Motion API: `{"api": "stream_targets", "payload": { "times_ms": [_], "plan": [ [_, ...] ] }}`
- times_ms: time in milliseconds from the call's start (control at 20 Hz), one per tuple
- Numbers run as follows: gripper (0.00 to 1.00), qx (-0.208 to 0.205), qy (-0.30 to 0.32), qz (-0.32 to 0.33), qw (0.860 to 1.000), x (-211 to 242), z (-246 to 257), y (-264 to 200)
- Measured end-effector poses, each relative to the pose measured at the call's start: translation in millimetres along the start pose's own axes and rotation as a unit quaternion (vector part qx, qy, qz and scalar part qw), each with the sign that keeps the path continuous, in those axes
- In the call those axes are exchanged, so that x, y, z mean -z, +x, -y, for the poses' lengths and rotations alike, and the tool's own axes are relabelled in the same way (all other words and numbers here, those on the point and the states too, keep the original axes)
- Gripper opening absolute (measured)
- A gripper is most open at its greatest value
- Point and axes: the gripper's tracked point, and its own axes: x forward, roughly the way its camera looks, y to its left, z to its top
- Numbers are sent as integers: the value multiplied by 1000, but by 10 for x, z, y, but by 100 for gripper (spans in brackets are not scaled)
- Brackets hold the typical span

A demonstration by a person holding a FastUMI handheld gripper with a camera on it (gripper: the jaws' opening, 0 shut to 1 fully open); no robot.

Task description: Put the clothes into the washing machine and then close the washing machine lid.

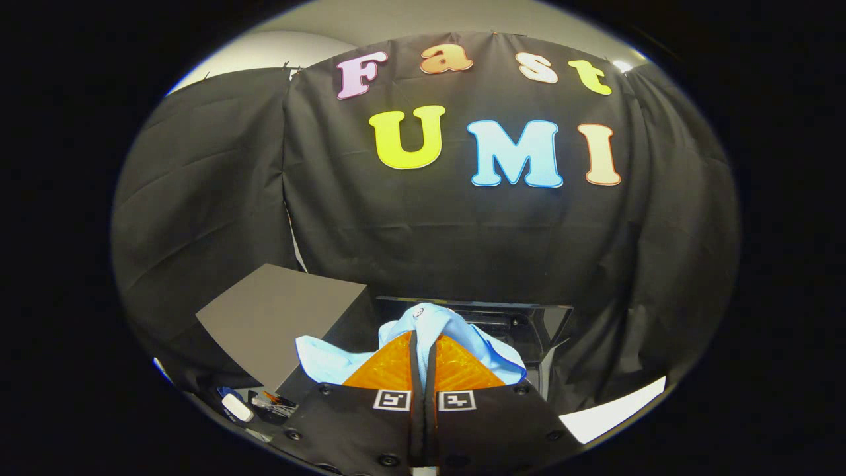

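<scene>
The jaws of the gripper (423, 340) stand pressed nearly together, with a fold of the light blue garment (423, 324) pinched between them; the cloth bulges above the tips and spills out to either side, which suggests a firm nip on a bunched part so the rest can hang free while it is carried. The fabric looks thin, soft and smooth, with rounded folds and a small button or stud near its top. Just beyond the cloth is the washing machine (522, 324), a dark, glossy, hard-edged opening with its lid apparently up, so the garment hangs before the mouth and not yet inside it. Beside the machine, to the left of the jaws, a flat matt grey panel (277, 317) slopes up; what it belongs to I cannot tell. Below it lie small cluttered items (254, 404), too small to name. Behind everything hangs the creased black cloth wall (462, 231)
</scene>
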Motion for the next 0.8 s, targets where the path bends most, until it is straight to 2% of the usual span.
{"api": "stream_targets", "payload": {
  "times_ms": [500,800],
  "plan": [
    [1,-25,-19,-37,999,453,231,289],
    [1,-17,-19,-93,995,1193,324,735]
  ]
}}
